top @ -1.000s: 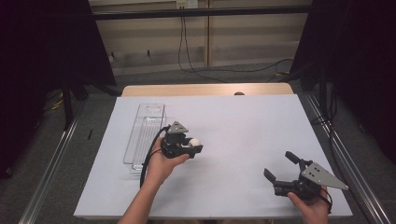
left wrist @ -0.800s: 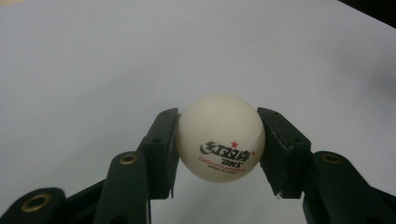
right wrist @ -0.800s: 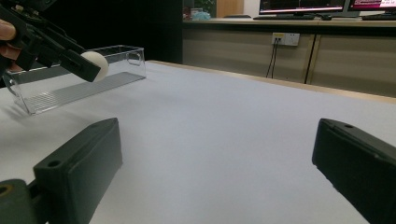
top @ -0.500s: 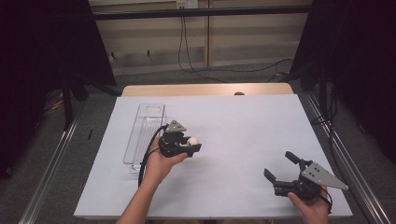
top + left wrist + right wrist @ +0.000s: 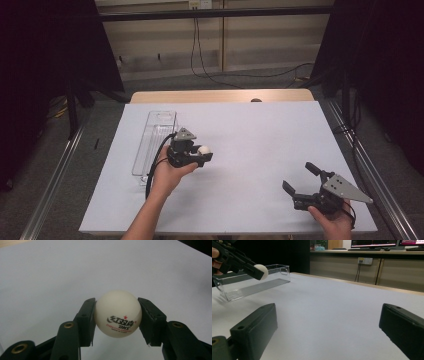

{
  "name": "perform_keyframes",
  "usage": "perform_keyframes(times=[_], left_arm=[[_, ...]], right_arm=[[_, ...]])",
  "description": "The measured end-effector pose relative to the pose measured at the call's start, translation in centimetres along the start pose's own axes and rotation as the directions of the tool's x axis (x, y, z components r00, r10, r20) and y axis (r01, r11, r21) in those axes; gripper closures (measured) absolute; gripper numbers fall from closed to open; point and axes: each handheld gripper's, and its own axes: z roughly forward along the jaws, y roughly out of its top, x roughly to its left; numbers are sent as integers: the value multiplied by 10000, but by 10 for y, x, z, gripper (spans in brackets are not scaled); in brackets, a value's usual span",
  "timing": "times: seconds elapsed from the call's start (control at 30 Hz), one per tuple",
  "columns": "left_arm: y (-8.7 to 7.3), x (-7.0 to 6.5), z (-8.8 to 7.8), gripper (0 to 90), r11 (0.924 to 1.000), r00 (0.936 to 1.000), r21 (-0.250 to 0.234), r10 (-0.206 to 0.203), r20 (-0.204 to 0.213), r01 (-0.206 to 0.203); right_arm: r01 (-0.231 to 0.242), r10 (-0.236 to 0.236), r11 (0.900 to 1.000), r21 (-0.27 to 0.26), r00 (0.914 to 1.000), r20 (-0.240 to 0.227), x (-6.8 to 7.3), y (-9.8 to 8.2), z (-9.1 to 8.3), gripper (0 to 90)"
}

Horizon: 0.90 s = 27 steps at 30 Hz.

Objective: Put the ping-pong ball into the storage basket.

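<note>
A white table-tennis ball with a red star and black print sits clamped between the two black jaws of my left gripper. From the high view, that left gripper hovers over the white table, just right of a clear plastic box, with the ball at its tip. My right gripper rests near the table's front right corner, jaws wide apart with nothing between them. The right gripper view has the left gripper with the ball far off at upper left, before the clear box.
The long clear box lies lengthwise along the table's left side. A wooden strip borders the far edge. Metal rails run along both sides of the table, and cables hang on the back wall.
</note>
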Motion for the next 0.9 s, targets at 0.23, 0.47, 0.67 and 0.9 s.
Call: perform_keyframes(times=[0.23,0.47,0.67,0.9], left_arm=[[0,4,-5,512,9999,9999,62,89,-122,-88],[0,6,-6,512,10000,9999,-56,11,-156,-12],[1,8,-9,512,10000,9998,22,19,-206,-19],[0,11,-14,512,9999,9996,128,61,-289,-57]], right_arm=[[-16,16,10000,-4,10000,-5,0,0,0,12],[-8,8,10000,-17,10000,13,0,0,0,12],[-3,3,10000,-13,10000,-2,0,0,0,12],[-77,77,10000,-56,10000,12,0,0,0,12]])
